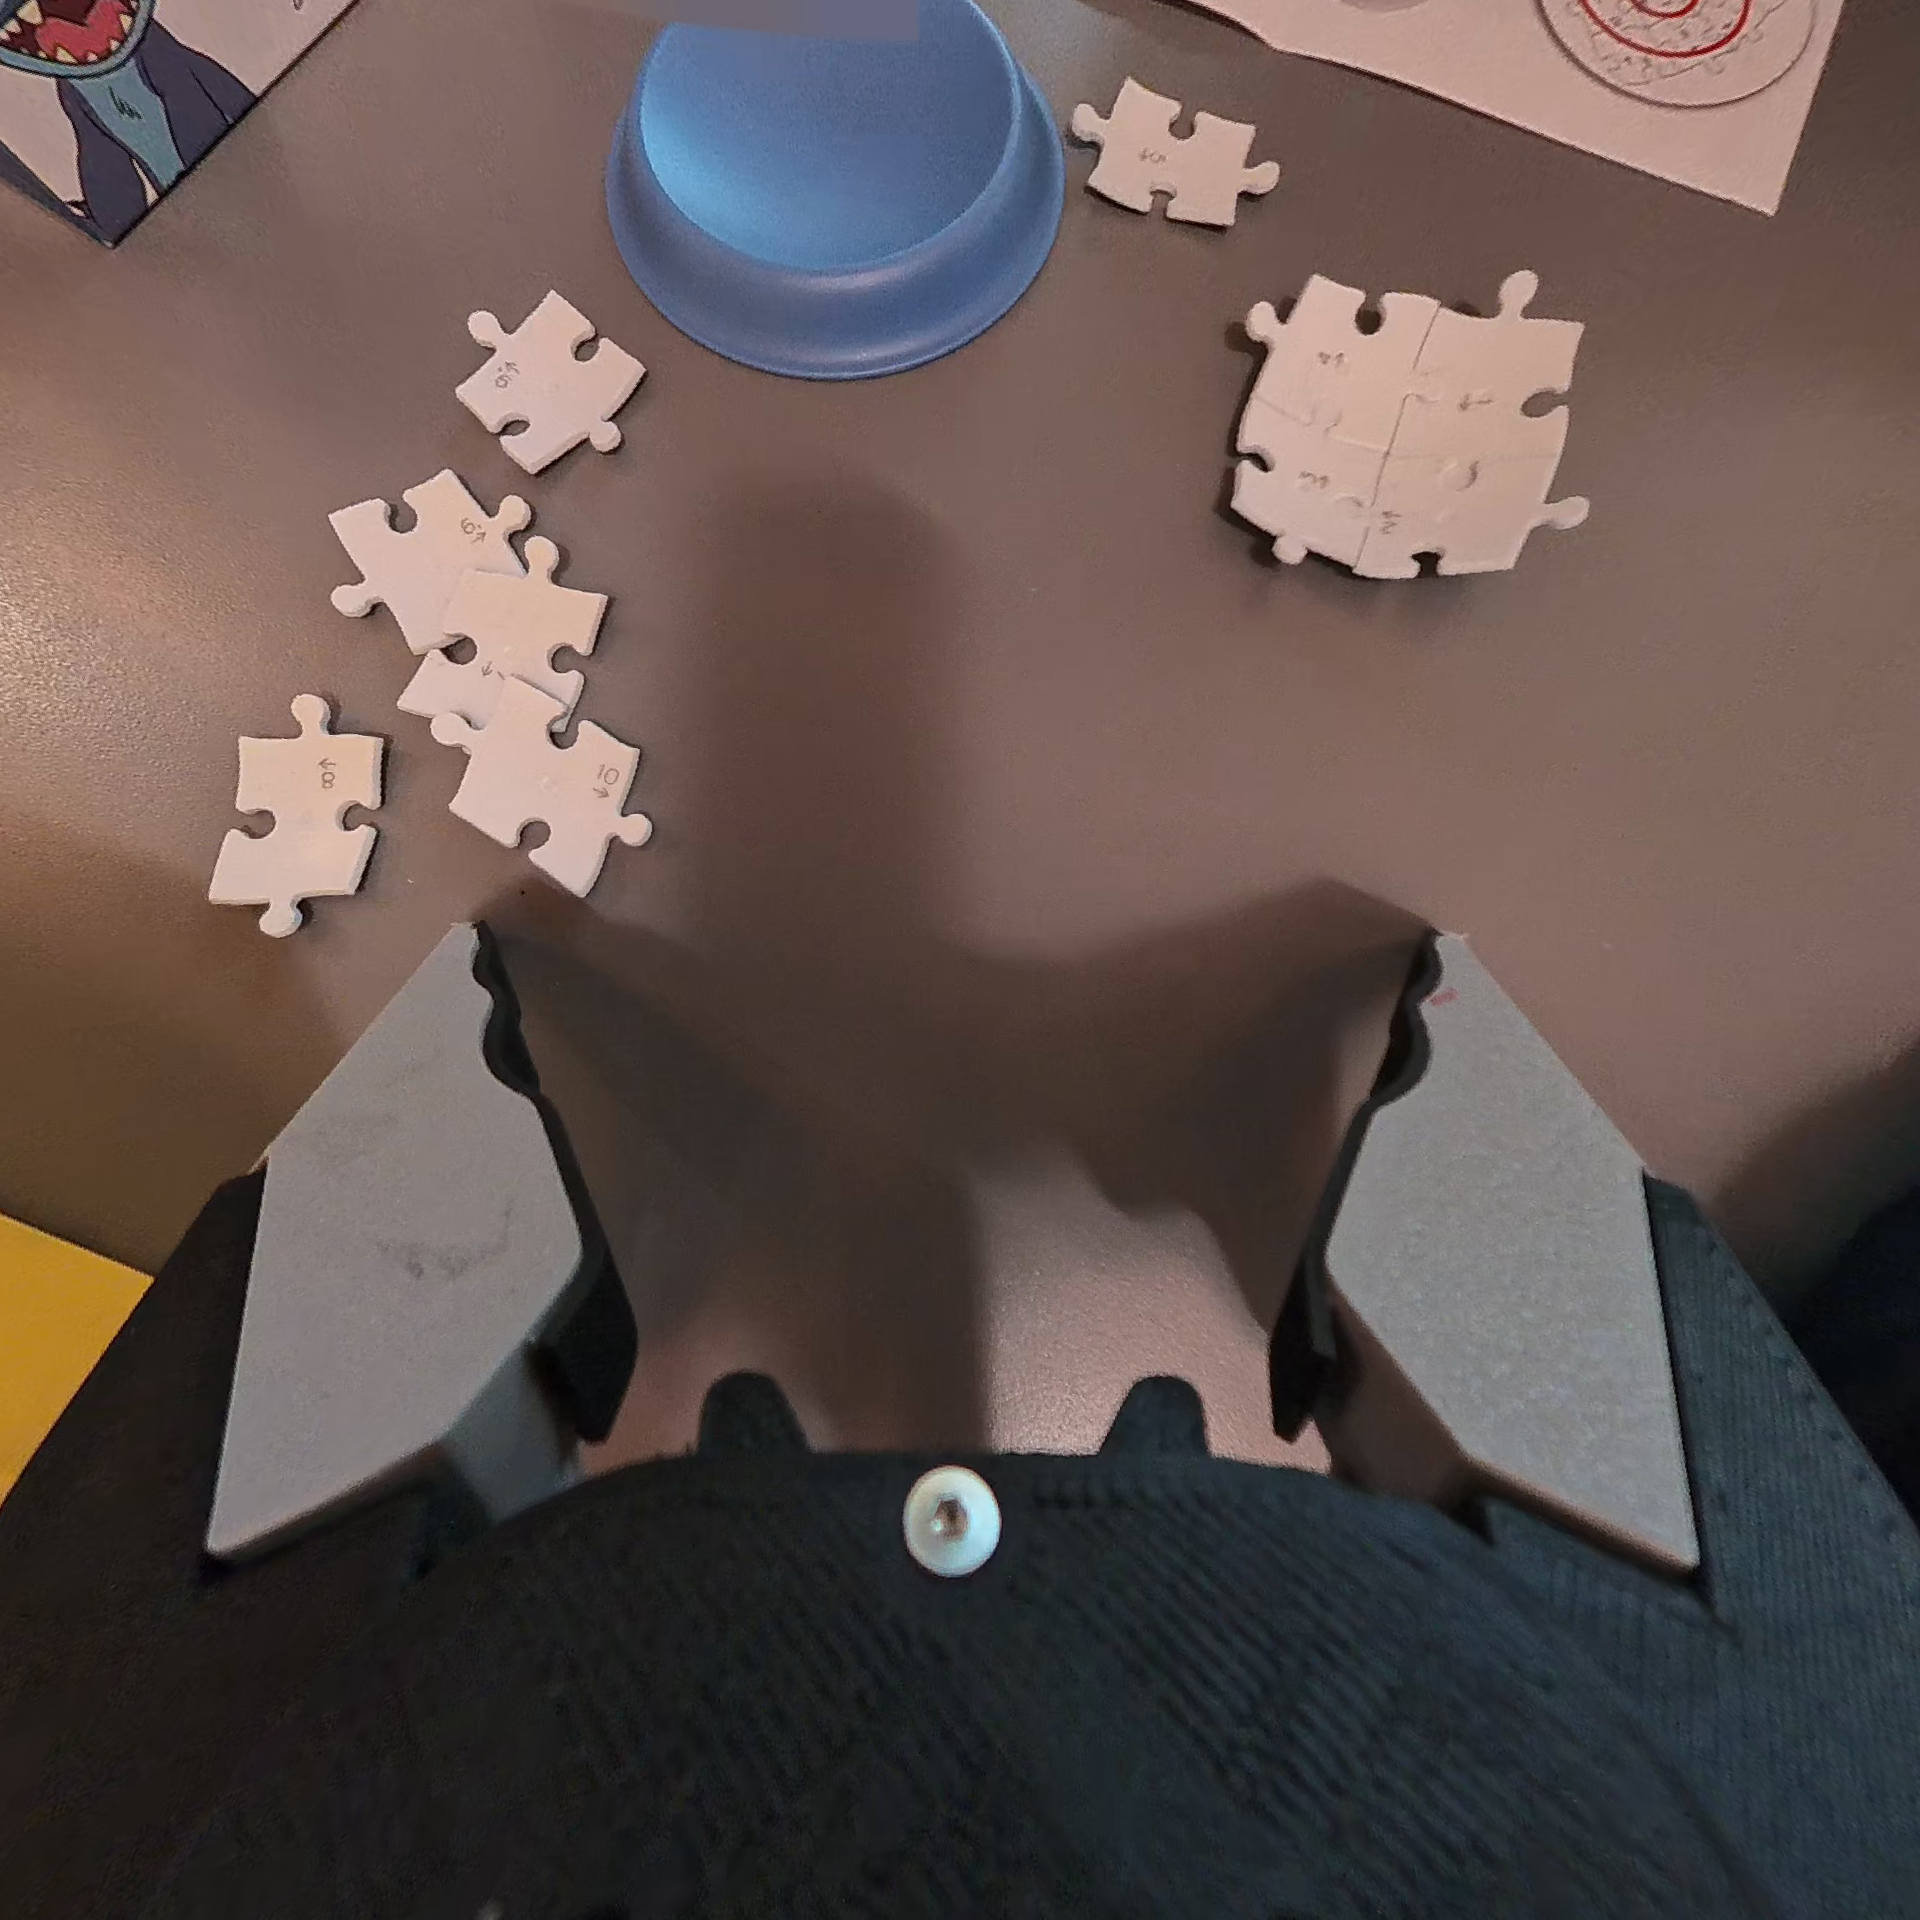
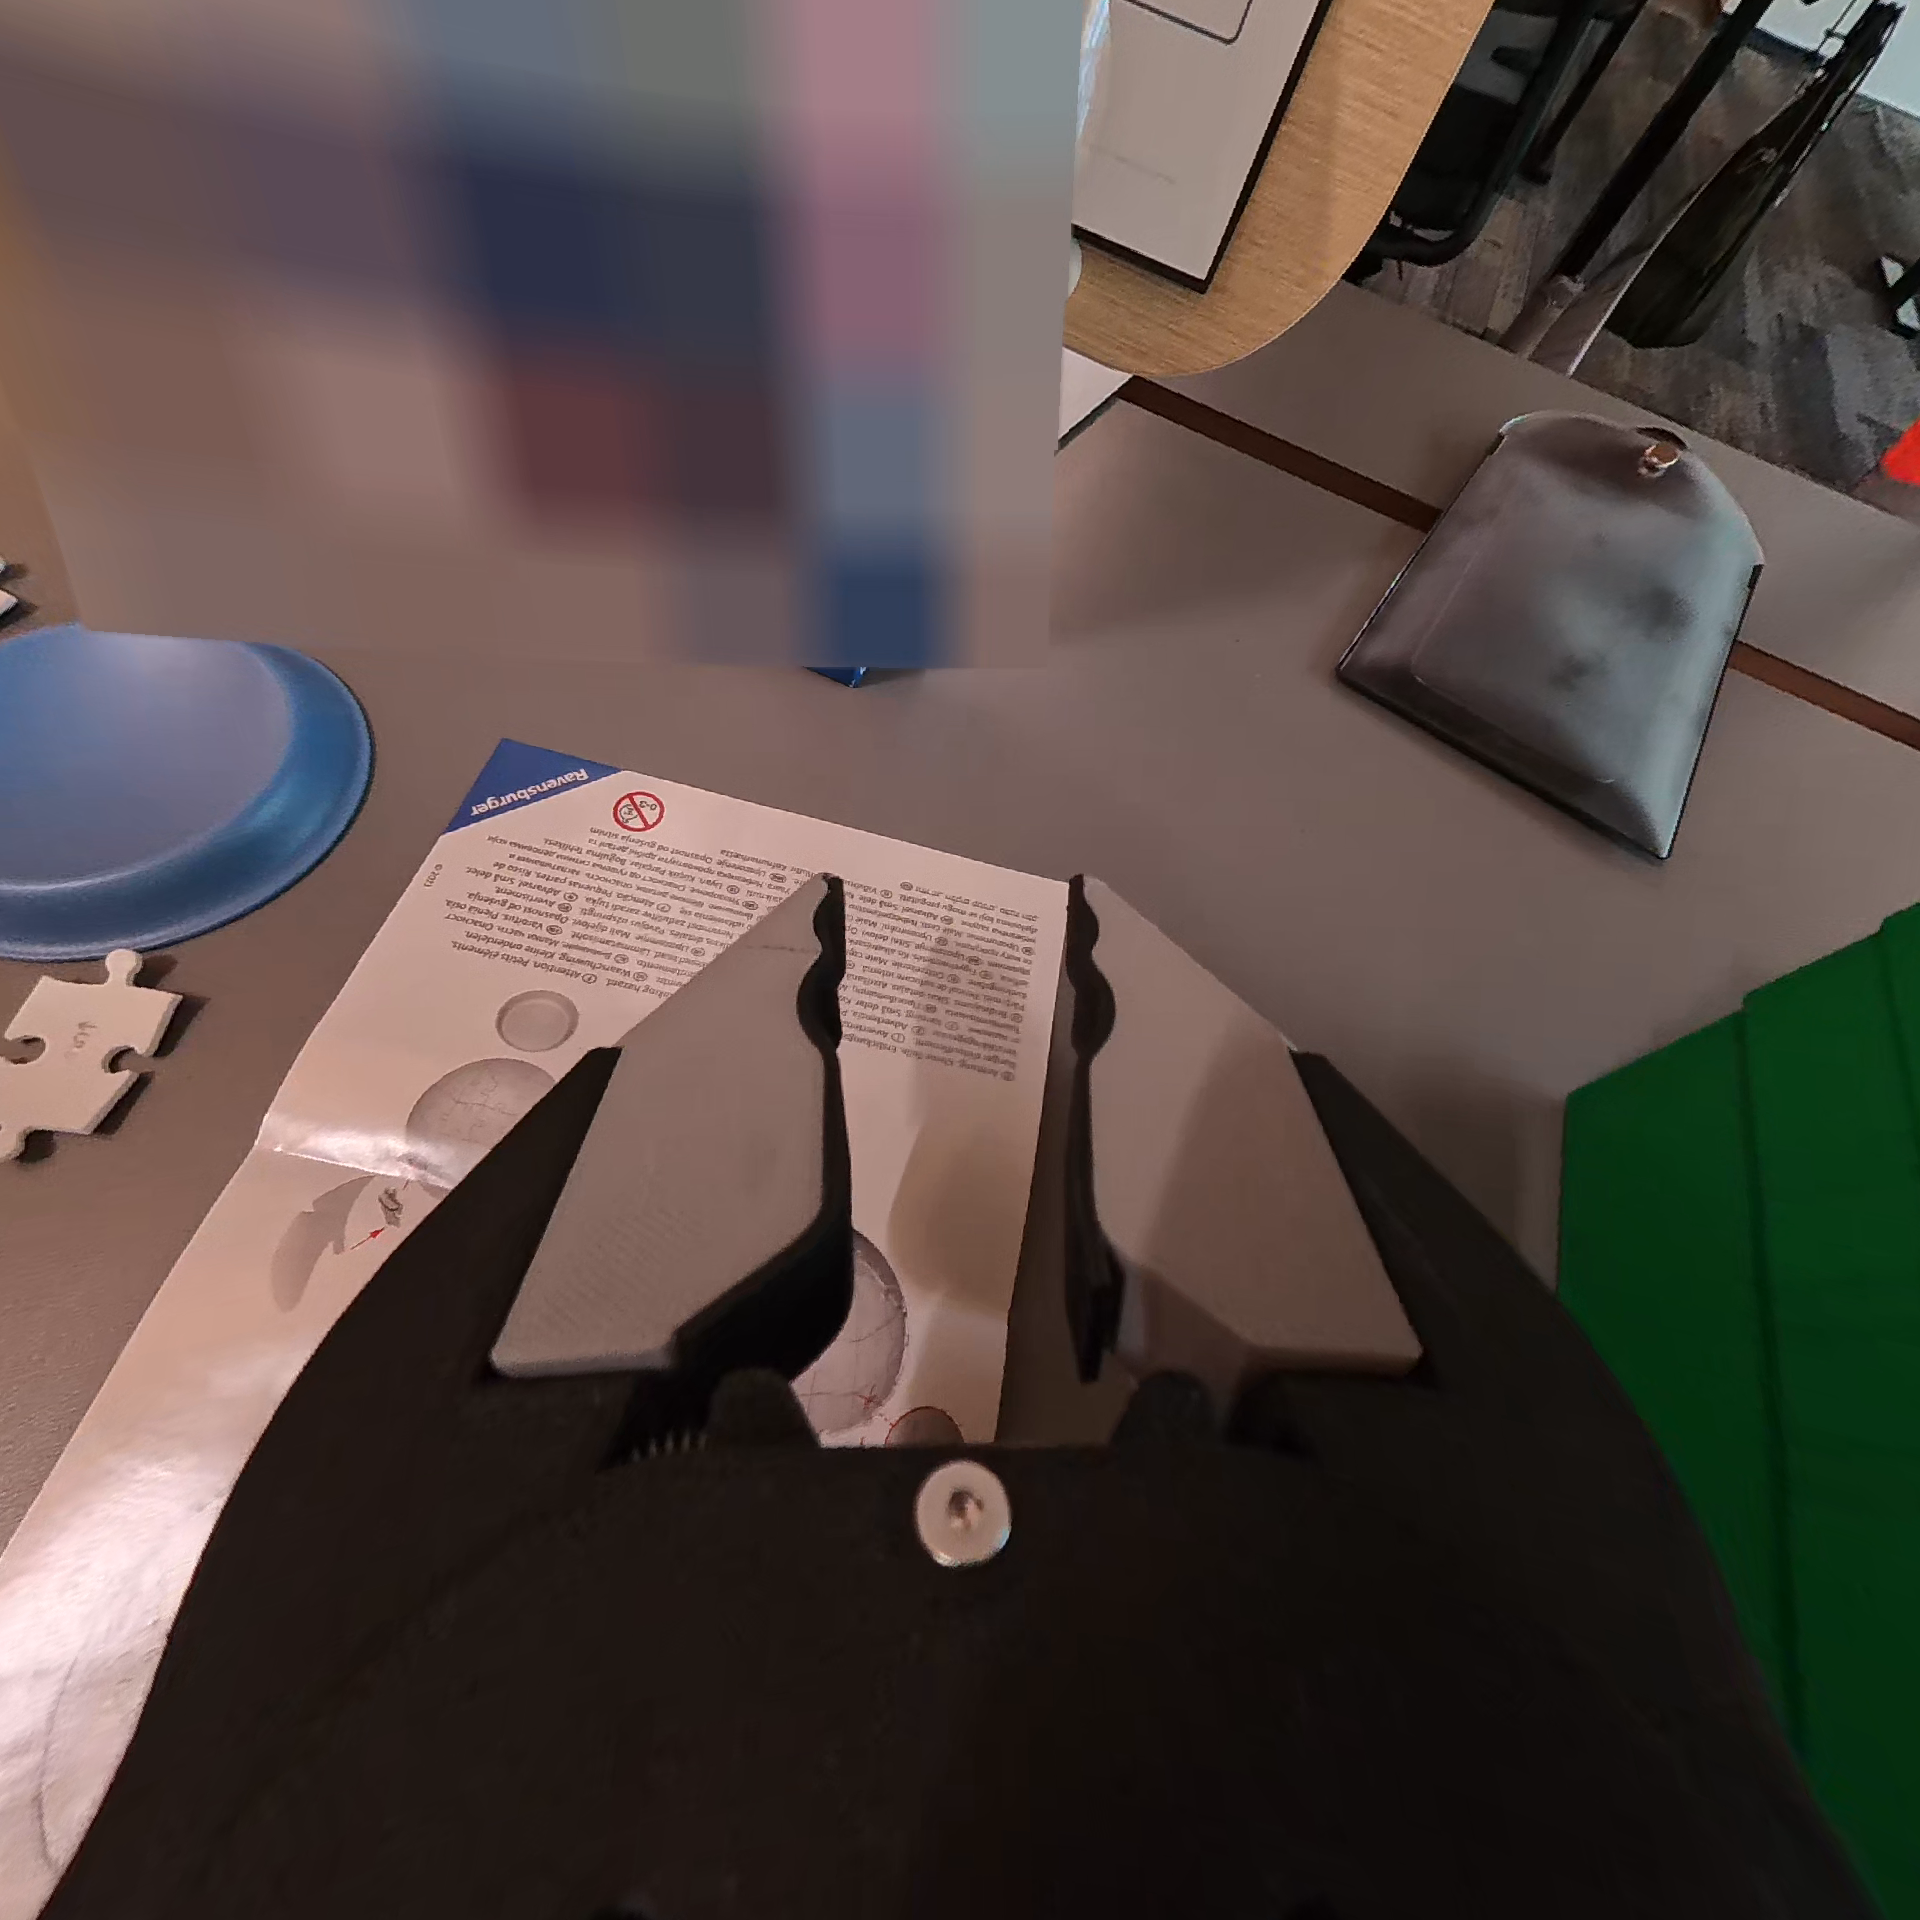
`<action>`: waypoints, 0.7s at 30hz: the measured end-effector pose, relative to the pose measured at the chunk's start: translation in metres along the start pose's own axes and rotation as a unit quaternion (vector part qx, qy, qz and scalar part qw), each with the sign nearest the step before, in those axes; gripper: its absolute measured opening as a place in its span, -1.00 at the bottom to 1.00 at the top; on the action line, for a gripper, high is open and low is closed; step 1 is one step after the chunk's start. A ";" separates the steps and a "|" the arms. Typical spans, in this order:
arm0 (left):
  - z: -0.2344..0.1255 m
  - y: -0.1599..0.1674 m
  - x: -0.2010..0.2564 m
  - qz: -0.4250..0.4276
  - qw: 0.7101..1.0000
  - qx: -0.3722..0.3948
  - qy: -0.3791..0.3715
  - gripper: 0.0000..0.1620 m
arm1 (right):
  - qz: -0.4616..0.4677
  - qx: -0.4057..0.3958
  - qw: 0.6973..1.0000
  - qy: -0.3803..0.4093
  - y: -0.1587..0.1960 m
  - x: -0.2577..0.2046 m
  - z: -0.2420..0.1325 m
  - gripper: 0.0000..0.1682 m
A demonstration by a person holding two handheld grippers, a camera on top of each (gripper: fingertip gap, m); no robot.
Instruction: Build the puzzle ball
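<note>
Small printed numbers with arrows on the white puzzle pieces, lines of fine print, a logo and a red prohibition sign on the instruction sheet

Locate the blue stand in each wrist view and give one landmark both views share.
Left wrist view: the blue stand sits at top centre, beyond the open left gripper.
Right wrist view: it lies at the left edge, mid-height.
Shared landmark: the single puzzle piece beside the stand.

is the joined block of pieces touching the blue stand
Apart. The left wrist view shows bare table between the joined block and the blue stand; a single loose piece lies nearer the stand, also clear of it.
</note>
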State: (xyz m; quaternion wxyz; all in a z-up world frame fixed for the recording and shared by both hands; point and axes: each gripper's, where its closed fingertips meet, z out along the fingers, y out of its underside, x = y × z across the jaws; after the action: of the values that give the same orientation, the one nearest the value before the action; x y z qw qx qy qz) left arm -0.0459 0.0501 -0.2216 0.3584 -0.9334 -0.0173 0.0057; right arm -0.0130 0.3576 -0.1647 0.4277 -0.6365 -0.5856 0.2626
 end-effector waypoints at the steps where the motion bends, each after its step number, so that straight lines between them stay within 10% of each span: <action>1: 0.000 0.000 0.000 0.000 1.000 0.000 0.000 0.96 | 0.001 -0.001 1.000 0.000 0.000 0.000 0.000 -0.53; 21: 0.000 0.000 0.000 0.000 1.000 0.000 0.000 0.96 | 0.009 -0.005 1.000 -0.005 0.003 0.002 0.005 -0.57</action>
State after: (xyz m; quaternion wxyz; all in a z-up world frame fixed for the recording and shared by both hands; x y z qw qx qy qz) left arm -0.0458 0.0500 -0.2215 0.3584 -0.9334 -0.0173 0.0058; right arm -0.0154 0.3605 -0.1693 0.4193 -0.6424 -0.5836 0.2663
